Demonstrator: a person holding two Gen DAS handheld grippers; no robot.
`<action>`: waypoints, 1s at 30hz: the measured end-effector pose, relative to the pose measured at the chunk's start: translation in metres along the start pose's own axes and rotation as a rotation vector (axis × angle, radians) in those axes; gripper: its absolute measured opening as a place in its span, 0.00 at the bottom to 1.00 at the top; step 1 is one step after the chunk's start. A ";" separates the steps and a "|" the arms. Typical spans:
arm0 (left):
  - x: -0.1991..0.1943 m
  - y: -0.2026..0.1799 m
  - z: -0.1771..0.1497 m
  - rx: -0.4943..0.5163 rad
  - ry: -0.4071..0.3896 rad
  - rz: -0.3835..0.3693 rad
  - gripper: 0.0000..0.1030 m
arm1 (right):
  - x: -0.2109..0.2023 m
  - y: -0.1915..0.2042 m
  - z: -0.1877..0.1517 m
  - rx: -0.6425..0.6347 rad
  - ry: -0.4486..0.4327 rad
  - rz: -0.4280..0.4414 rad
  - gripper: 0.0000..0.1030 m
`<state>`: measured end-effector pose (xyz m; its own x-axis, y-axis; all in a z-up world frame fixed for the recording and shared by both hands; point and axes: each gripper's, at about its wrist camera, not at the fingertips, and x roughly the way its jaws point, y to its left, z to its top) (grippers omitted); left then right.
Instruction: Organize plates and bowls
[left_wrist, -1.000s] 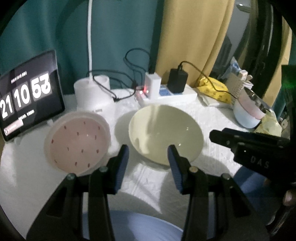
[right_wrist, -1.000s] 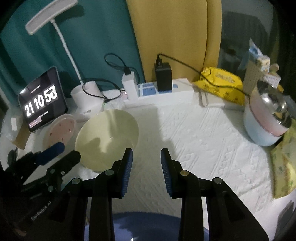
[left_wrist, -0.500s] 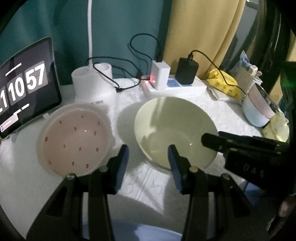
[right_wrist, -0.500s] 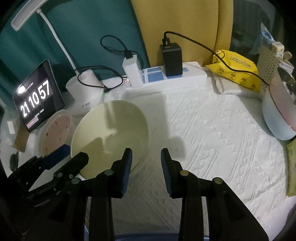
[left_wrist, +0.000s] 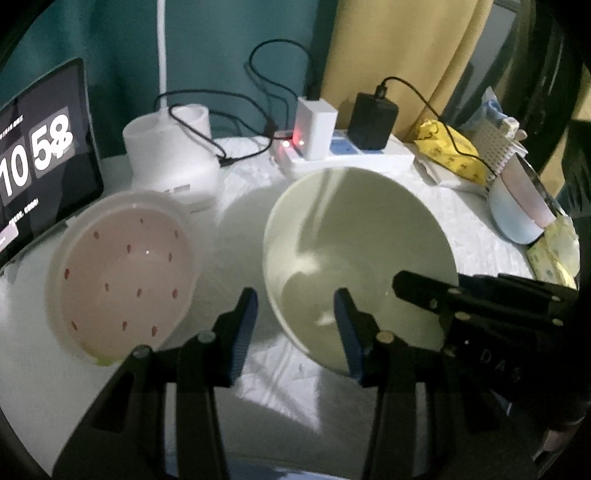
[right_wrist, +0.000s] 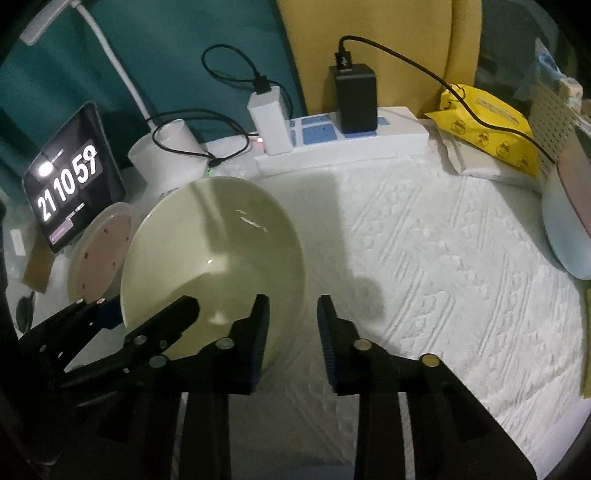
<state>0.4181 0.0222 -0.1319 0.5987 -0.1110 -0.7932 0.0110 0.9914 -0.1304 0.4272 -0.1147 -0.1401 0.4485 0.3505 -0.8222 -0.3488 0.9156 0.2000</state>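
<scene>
We hold two grippers over a table covered with a white cloth (right_wrist: 443, 258). The pale green bowl (left_wrist: 354, 251) sits on the cloth near the middle, with the pink dotted bowl (left_wrist: 122, 280) just beside it on its left, their rims close but apart.

Our left gripper (left_wrist: 295, 328) straddles the green bowl's near left rim: one finger is outside the bowl, over the cloth between the two bowls, and the other is over the bowl's inside. Its jaws are closing, at a middling gap, and the rim lies between them, but we cannot see the pads pressing on it.

Our right gripper (right_wrist: 291, 332) is at the bowl's near right rim. In the right wrist view its left finger overlaps the bowl's edge and its right finger is over bare cloth. Its jaws are closing too and stand fairly narrow; the pads do not appear to touch the rim.

At the back of the table we see a clock display (right_wrist: 70, 184), a white lamp base (left_wrist: 170, 147) and a power strip (right_wrist: 343, 147) with chargers plugged in. A stack of bowls (left_wrist: 521, 206) stands well apart at the far right.
</scene>
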 end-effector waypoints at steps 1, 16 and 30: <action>0.000 -0.001 0.000 0.006 -0.003 0.007 0.38 | 0.000 0.001 0.000 -0.005 -0.001 -0.001 0.21; -0.020 -0.004 0.000 0.004 -0.067 -0.003 0.36 | -0.011 0.002 -0.005 -0.005 -0.046 -0.010 0.20; -0.063 -0.012 -0.001 0.011 -0.163 -0.019 0.36 | -0.054 0.010 -0.008 -0.001 -0.139 0.002 0.19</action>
<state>0.3797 0.0173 -0.0808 0.7202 -0.1176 -0.6838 0.0316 0.9901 -0.1369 0.3929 -0.1265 -0.0976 0.5576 0.3764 -0.7399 -0.3508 0.9146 0.2010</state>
